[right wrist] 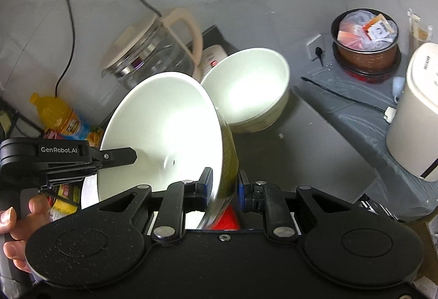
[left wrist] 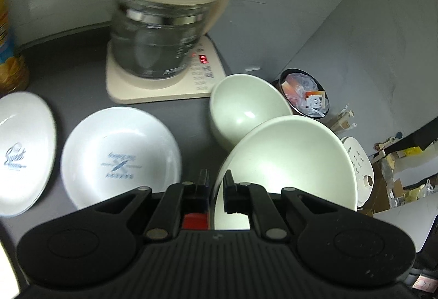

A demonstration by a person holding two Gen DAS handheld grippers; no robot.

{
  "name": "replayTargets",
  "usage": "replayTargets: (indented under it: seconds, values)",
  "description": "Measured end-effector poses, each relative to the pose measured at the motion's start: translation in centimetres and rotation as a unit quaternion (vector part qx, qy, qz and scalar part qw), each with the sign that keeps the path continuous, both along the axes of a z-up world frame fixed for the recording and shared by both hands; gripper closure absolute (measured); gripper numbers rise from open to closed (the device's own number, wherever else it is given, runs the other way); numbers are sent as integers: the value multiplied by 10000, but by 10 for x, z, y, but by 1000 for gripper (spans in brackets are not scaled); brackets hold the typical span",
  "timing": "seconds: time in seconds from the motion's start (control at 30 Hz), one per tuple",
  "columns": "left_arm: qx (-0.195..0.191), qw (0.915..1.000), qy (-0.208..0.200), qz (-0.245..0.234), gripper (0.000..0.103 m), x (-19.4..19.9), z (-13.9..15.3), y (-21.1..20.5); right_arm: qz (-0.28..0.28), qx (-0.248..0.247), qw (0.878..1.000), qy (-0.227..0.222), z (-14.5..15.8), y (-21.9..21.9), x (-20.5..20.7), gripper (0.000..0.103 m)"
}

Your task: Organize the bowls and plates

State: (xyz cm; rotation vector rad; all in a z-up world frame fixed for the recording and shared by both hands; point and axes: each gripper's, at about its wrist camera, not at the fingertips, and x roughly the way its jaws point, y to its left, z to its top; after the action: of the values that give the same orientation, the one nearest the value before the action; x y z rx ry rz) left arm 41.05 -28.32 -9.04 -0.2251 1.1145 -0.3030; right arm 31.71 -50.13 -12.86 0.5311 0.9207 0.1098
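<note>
I have the big pale bowl (right wrist: 169,132) tilted up off the grey counter (left wrist: 82,58), just in front of the kettle (left wrist: 164,33). My left gripper (left wrist: 216,184) is pinched tight on its rim; my right gripper (right wrist: 223,184) clamps the opposite wall. The left gripper's arm reads "GenRobot.AI". A second bowl (left wrist: 241,107) sits right of the kettle, touching the lifted one. Left of the kettle lie two plates; one plate (left wrist: 22,154) says "Sweet".
</note>
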Motion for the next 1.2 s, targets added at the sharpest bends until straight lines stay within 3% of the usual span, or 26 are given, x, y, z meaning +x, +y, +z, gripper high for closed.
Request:
replayTargets:
  seconds: [0.47,0.8,1.2]
  values:
    - [-66,9993,308,177,95,-23,-19,51,198,-132,9994,239,-7,43,-12,80]
    - [9,9977,660,119,94,-28,-46,58,250,-261,9983,465,-19,54,-18,80]
    - [35,9956,937,48,91,-29,-58,60,109,-364,9968,709,-38,58,-21,86]
